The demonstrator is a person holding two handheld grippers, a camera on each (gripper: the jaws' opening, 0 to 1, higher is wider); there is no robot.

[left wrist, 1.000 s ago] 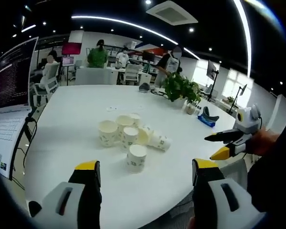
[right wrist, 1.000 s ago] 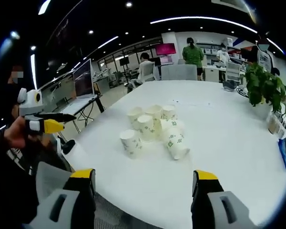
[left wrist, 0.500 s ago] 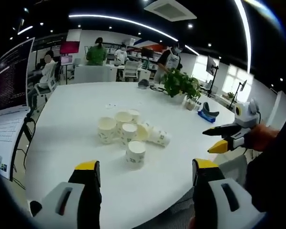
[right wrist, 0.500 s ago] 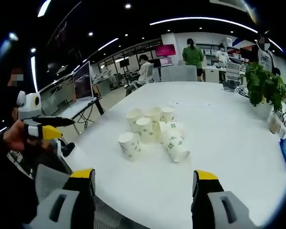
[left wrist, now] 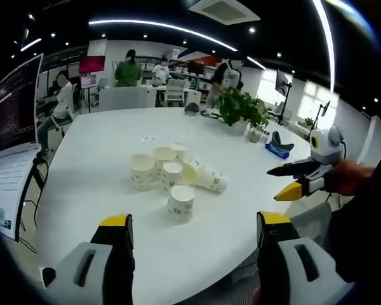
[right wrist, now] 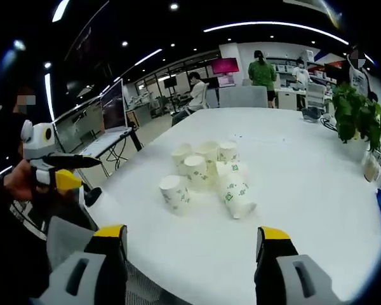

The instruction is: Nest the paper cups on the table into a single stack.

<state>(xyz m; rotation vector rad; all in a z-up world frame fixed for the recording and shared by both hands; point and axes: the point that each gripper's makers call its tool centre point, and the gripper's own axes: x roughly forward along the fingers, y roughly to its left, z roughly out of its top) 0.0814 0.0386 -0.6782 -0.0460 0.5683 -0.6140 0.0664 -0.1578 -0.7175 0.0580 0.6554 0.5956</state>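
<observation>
the left gripper (left wrist: 187,229) and the right gripper (right wrist: 188,238) are both hovering with jaws spread, gripping nothing, well short of the paper cups (left wrist: 171,178) clustering near the middle of the white table (left wrist: 101,146). i am counting about six cups: most are standing upright, one is lying on its side (right wrist: 238,198). the nearest cup (left wrist: 181,202) is standing apart. a careless approach could be knocking neighbours over, since the cups are touching.

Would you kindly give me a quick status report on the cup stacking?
Both grippers open, empty, short of the table. Paper cups clustered, unstacked, at least one tipped over. Nothing in the way.
</observation>
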